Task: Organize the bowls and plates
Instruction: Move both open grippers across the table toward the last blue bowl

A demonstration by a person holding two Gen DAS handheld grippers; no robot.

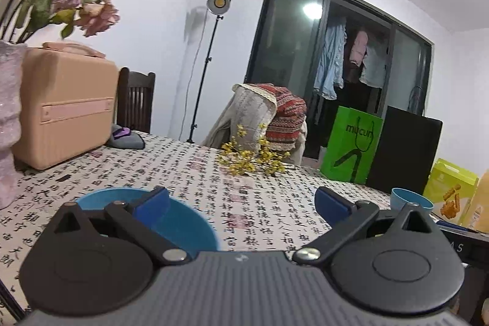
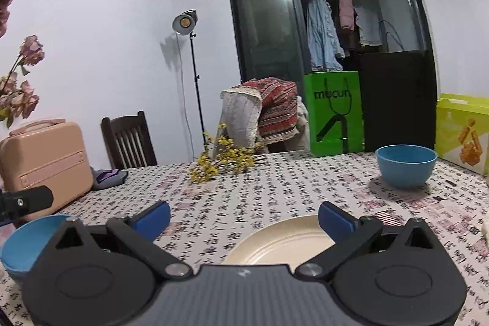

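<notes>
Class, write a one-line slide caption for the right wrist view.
Open right gripper above a cream plate, blue bowls either side on the calligraphy tablecloth.

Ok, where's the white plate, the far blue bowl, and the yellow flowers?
white plate [image 2: 275,243]: right wrist view, on its inner surface.
far blue bowl [image 2: 405,168]: right wrist view, on its outer wall.
yellow flowers [image 2: 214,165]: right wrist view, on the blossoms lying on the table.
</notes>
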